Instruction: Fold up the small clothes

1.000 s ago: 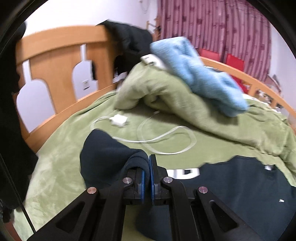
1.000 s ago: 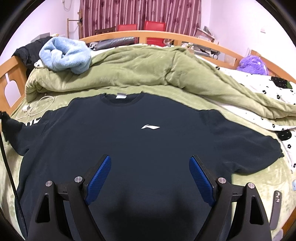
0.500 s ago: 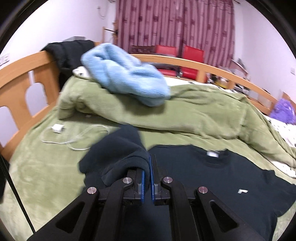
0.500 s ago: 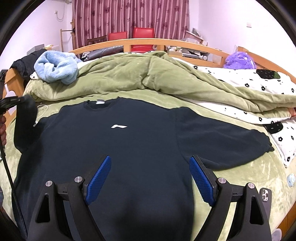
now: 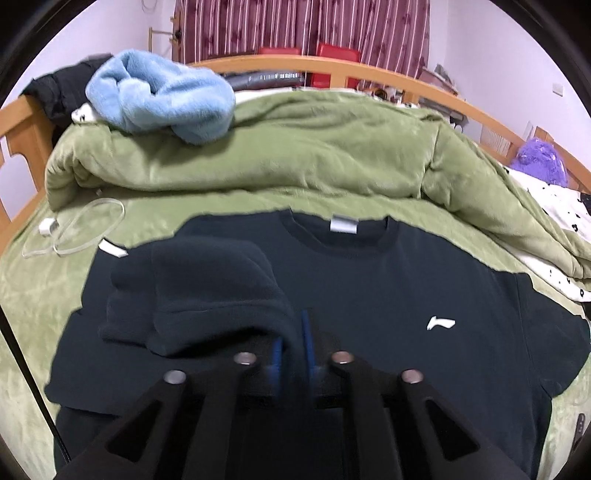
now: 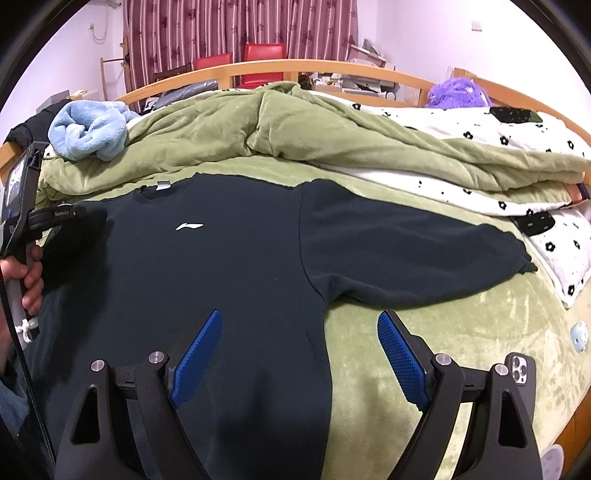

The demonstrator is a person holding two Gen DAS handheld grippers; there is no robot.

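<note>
Both wrist views look down along bed toward curtain (image 5: 303, 33); share dark sweatshirt (image 6: 229, 266).

A dark sweatshirt (image 6: 229, 280) is covering the near middle of the bed (image 6: 461, 332), leaving open green bedding at the right, where a phone (image 6: 521, 369) is lying by the near edge. A heaped green quilt (image 5: 295, 147) is walling off the far side, a blue fleece bundle (image 5: 159, 99) sitting on it. A white charger cable (image 5: 74, 229) is cluttering the left strip.
</note>
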